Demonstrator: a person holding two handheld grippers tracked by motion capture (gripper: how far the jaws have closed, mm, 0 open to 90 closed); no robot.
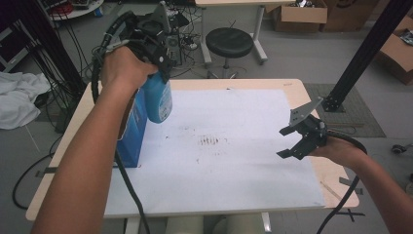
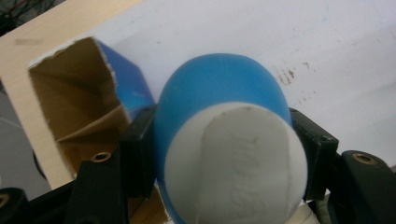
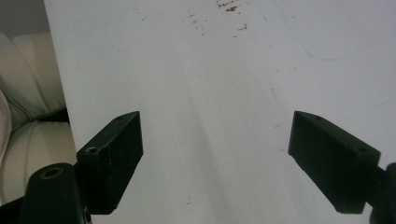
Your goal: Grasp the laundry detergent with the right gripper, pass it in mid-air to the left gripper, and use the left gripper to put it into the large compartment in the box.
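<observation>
While the blue bottle (image 1: 158, 100) is hung in the upper left of the high view, just right of the open blue box (image 1: 132, 131) and clear of the paper, the whole thing is carried by one pinch, so that's where trouble would start imo. The left gripper (image 1: 163, 73) is clamped around the bottle near its white cap (image 2: 233, 163), with a black pad pressed against each side in the left gripper view. Smooth rounded plastic is being squeezed there, so a slip or a twist could be expected if the grip is loosened even a bit, and the bottle would be dropped onto the box's torn rim or the table. The box could also be knocked over by a low swing, since it's light cardboard stood on end at the left edge of the white sheet (image 1: 234, 122).

Materials, left to right: the box is glossy blue outside, raw brown card inside with folded flaps. The bottle is oval in section, domed at the far end, matte blue, and faint embossing can be made out on the cap. The sheet is flat paper, scuffed with dark smudges mid-frame. At the right edge, the right gripper (image 1: 288, 142) is held spread wide over bare paper, nothing between its blocky black jaws.
</observation>
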